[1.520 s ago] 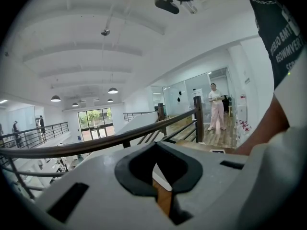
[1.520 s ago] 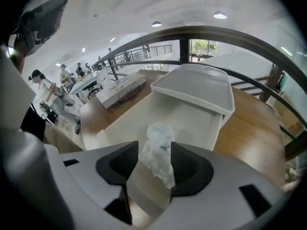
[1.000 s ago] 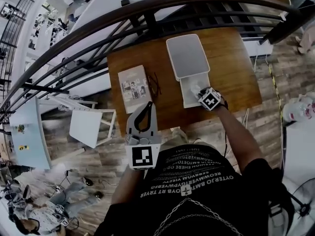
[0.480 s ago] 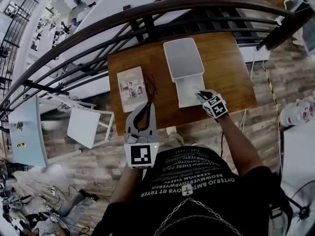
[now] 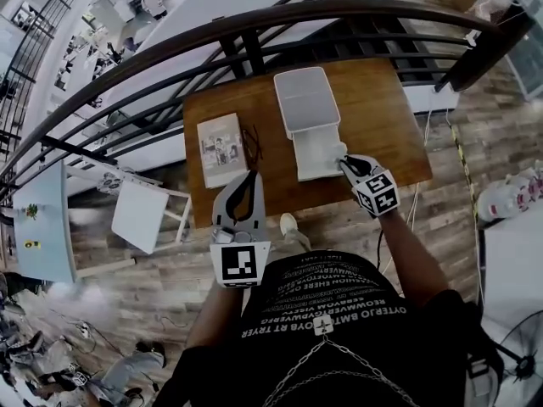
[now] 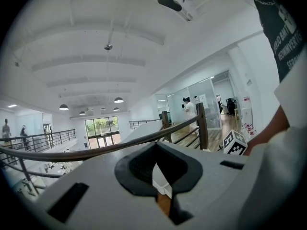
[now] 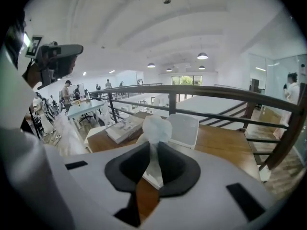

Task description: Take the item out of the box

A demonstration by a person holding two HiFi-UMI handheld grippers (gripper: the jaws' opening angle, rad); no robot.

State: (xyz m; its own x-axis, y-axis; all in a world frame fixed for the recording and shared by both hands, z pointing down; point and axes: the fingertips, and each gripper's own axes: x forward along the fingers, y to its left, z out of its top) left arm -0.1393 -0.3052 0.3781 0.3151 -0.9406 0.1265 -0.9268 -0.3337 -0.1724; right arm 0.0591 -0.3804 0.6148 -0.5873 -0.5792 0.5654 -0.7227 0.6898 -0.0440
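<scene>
An open white box lies on the wooden table, its lid lying just behind it. My right gripper hovers over the box's near right corner, shut on a white item wrapped in thin plastic. In the right gripper view the item sticks up from between the pads, with the lid behind it. My left gripper hangs at the table's front edge, left of the box, its fingertips together and nothing held. The left gripper view shows those jaws closed.
A book and a pair of glasses lie on the table's left part. A dark railing curves behind the table. A white stool stands left of the table on the wood floor. People sit at desks on the level below.
My right gripper has lifted out of the box base with the white wrapped item in its jaws. The left gripper has shifted slightly toward the table edge.
</scene>
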